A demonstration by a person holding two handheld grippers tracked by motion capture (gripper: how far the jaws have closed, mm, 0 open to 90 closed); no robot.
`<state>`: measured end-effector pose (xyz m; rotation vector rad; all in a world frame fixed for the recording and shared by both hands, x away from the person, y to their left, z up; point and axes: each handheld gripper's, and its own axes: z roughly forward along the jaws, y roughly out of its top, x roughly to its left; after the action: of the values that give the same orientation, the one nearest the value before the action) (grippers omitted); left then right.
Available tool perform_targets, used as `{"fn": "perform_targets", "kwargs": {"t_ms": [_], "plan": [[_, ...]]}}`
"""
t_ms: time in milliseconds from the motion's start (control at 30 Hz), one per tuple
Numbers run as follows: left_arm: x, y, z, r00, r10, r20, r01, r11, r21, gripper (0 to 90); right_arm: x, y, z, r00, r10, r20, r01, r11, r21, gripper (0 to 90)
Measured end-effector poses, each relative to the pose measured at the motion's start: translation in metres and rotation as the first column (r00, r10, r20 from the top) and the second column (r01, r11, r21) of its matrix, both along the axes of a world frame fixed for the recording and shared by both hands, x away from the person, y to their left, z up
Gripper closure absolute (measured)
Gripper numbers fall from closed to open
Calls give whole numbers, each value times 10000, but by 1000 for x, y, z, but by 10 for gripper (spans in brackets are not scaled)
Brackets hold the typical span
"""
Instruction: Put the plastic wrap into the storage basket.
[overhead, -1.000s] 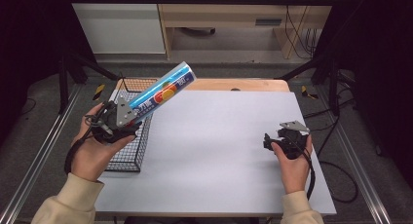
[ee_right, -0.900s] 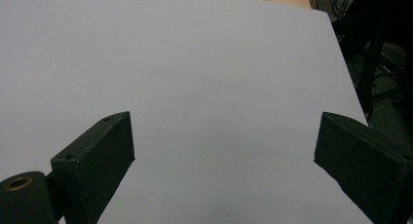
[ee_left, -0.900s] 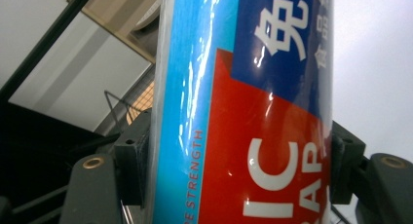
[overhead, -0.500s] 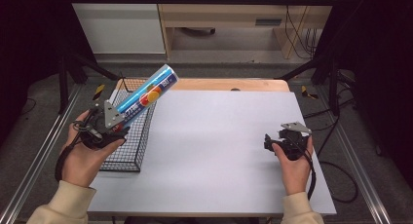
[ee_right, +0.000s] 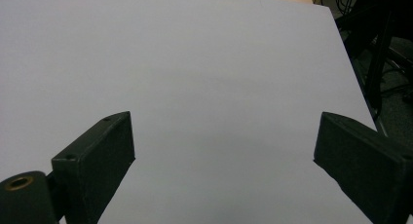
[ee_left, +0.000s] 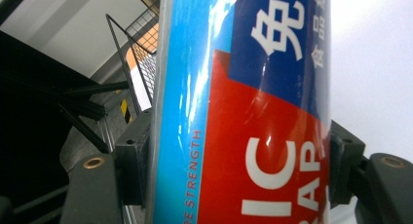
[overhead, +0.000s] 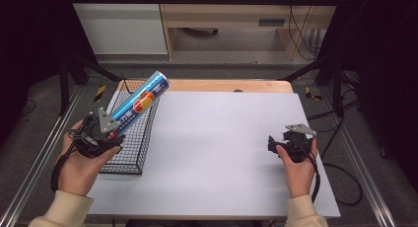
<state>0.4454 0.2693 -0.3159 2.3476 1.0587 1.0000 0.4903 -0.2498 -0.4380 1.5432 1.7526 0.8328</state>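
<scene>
At the left edge of the white table point(overhead: 222, 153), the left gripper point(overhead: 109, 132) is clamped on the lower end of a long blue cylindrical tube with a red and orange label point(overhead: 139, 102). In the left gripper view, the black jaws press on either side of the tube point(ee_left: 243, 107). The tube slants up and away from the hand, its far end pointing toward the far side of the table. It hangs in the air above a black wire mesh basket point(overhead: 129, 155), which stands along the table's left side. The tube touches neither the basket nor the table as far as I can see, and the basket looks empty.

Across the bare middle of the table, well apart from all this, the right gripper point(overhead: 274, 143) rests in the person's hand near the right edge. Its jaws stand wide with nothing between them, and the right gripper view looks over plain tabletop point(ee_right: 195, 63).

To my eye the work is about halfway: the tube is picked up and carried over the basket. What is left is to lower it in, probably tilting it flatter to fit the basket's length, and let go.
</scene>
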Motion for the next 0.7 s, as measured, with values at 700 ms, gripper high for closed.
{"fn": "perform_targets", "kwargs": {"t_ms": [700], "plan": [[1, 5, -14, 9963, 594, -622, -589, 9982, 104, 313, 0, -1, -1, 10000, 33, -16, -33, 9999, 159, 77]]}}
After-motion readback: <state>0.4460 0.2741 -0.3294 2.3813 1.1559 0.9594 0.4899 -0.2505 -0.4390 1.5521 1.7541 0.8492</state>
